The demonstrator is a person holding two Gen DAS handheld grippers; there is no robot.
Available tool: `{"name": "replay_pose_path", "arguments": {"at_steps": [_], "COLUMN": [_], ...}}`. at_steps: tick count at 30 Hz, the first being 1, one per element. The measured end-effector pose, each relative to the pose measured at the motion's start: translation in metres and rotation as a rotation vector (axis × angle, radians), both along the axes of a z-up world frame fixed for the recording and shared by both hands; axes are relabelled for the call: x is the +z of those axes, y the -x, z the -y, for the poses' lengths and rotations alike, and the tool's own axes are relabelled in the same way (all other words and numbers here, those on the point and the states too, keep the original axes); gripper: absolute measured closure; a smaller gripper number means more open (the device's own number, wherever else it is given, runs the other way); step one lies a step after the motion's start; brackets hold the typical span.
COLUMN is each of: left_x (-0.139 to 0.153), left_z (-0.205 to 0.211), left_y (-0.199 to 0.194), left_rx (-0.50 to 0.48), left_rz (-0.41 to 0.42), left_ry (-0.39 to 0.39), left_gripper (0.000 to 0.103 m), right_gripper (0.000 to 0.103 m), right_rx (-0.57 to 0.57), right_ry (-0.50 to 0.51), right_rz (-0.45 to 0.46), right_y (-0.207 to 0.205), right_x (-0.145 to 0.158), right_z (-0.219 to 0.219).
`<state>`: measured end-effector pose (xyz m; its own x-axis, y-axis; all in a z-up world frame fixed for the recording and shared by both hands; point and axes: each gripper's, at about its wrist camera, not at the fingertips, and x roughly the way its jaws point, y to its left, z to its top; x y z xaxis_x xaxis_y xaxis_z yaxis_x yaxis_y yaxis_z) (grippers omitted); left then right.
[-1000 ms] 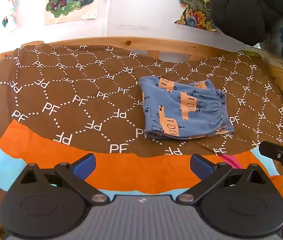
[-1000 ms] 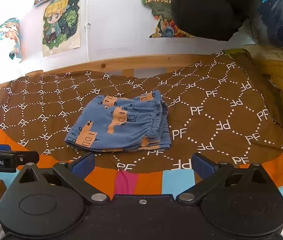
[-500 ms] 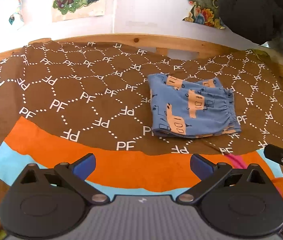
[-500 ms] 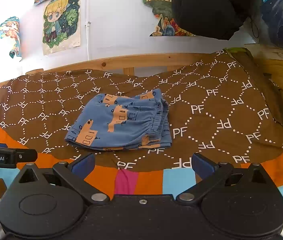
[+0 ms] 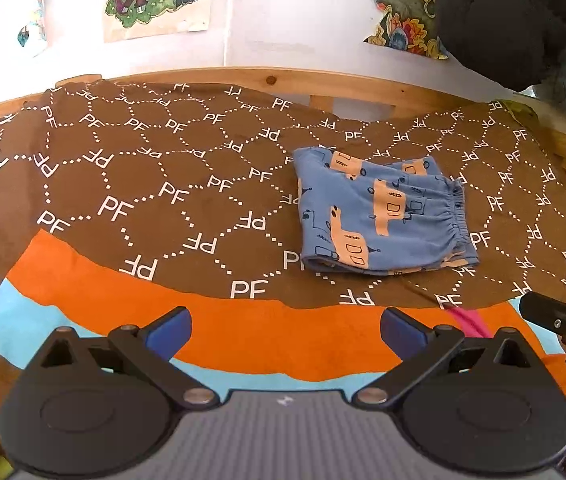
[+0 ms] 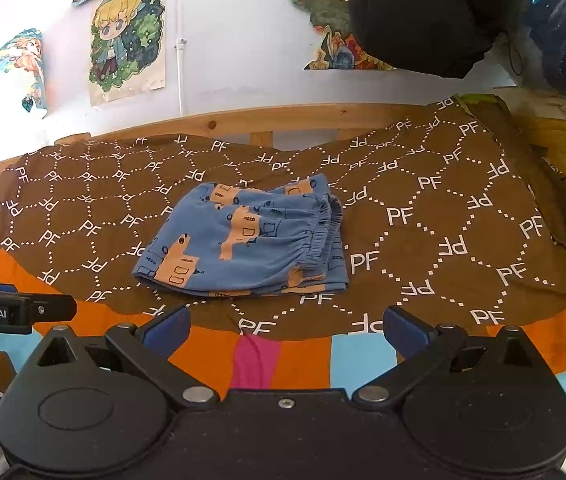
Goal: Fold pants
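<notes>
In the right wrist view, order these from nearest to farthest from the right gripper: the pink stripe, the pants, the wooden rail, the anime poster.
From the right gripper:
1. Pink stripe, just below its fingers.
2. Pants, ahead, mid-blanket.
3. Wooden rail, behind the blanket.
4. Anime poster, up left on the wall.

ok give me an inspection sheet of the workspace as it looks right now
Surface: brown blanket printed with white PF hexagons, with orange, light-blue and pink bands at its near edge, spread over a wooden bed frame.
Job's things: blue pants with an orange vehicle print, folded into a compact stack, elastic waistband on the right side, lying flat on the blanket.
Clutter: nothing seen on the blanket.
Grippers: left gripper and right gripper both open, holding nothing, short of the pants.
Cables: nothing seen.
Surroundings: cartoon posters on a white wall; black padded garment hanging at upper right.
</notes>
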<state>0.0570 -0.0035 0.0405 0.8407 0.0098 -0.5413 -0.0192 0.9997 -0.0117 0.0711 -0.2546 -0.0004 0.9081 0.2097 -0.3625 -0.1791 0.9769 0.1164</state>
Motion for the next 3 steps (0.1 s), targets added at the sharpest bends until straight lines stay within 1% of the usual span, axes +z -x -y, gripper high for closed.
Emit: {"name": "replay_pose_path", "arguments": {"at_steps": [3], "left_x": [-0.0001], "left_z": [-0.0001], "left_y": [-0.0005], "left_rx": [-0.001], "left_rz": [-0.003], "left_ry": [0.003], "left_gripper": [0.0], "right_gripper": [0.001], "right_rx": [0.002], "right_ry": [0.0], "right_rz": [0.0], "right_y": [0.0], "right_x": [-0.0002], "right_z": [0.0002]}}
